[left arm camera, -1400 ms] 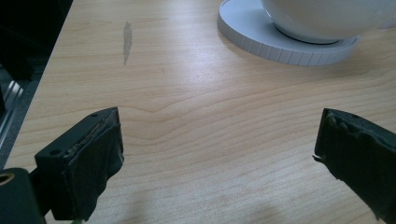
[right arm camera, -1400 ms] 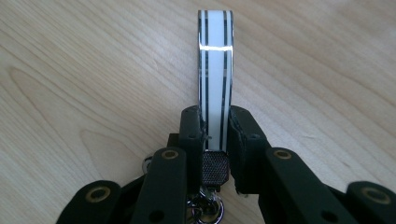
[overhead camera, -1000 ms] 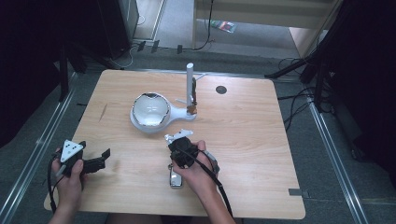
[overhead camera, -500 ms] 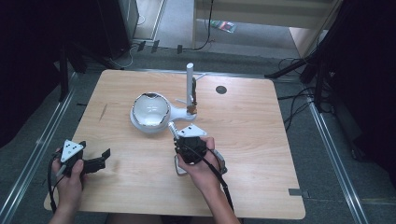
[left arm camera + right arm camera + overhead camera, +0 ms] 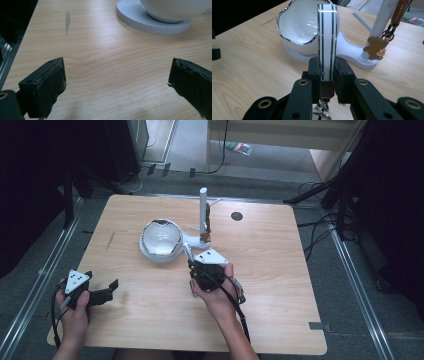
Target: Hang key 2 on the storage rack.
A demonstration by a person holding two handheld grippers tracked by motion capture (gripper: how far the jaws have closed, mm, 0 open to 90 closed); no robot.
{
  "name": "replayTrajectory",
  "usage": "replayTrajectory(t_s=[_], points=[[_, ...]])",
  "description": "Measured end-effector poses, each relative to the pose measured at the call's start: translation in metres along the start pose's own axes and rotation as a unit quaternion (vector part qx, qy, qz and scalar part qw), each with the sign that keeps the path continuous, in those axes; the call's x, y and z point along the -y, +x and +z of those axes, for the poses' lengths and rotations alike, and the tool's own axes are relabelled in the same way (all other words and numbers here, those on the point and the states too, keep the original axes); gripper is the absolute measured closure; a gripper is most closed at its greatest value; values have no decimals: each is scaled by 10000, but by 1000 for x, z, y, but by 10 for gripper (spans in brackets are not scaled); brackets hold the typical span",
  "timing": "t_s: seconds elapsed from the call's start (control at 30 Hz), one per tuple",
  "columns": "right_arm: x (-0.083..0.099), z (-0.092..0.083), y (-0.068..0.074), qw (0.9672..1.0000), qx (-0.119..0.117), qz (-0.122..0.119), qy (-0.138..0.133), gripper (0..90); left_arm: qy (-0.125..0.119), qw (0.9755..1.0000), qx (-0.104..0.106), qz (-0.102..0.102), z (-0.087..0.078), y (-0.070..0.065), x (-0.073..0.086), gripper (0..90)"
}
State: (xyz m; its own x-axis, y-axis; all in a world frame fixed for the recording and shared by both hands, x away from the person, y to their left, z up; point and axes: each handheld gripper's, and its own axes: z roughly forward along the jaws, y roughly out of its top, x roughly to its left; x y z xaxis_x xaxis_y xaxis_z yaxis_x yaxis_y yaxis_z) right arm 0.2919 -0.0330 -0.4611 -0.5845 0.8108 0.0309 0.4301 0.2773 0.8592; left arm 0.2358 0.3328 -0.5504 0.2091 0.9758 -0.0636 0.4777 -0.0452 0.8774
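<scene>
bowl (image 5: 161, 237) on white stand (image 5: 195, 239) | bear charm (image 5: 375, 48) on post | table (image 5: 280, 285)

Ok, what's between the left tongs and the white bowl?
Bare wood: the left gripper view shows empty table from the open left tongs to the white bowl on its stand.

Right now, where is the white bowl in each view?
High view: white bowl, centre left of the table.
Left gripper view: top right corner, cut by the edge.
Right gripper view: upper left, behind the striped strap.
Shared landmark: the round white base beneath it.
</scene>
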Motion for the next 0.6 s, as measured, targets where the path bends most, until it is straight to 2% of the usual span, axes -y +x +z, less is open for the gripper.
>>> replayTrajectory(t_s=[0.13, 0.33, 0.5, 0.6], points=[[-3, -1, -3, 10000, 26, -6, -90, 779, -13, 10000, 4, -19, 0, 0, 0, 17], [-7, -5, -8, 9993, 207, -38, -304, 778, -78, 10000, 0, -31, -1, 1, 1, 17], [-11, -8, -14, 9983, 248, 2, -527, 778, -107, 9999, 4, -19, -2, 1, 1, 17], [-12, -9, -18, 9980, 178, 71, -595, 778, -118, 9999, 45, -29, -3, 2, 1, 17]])
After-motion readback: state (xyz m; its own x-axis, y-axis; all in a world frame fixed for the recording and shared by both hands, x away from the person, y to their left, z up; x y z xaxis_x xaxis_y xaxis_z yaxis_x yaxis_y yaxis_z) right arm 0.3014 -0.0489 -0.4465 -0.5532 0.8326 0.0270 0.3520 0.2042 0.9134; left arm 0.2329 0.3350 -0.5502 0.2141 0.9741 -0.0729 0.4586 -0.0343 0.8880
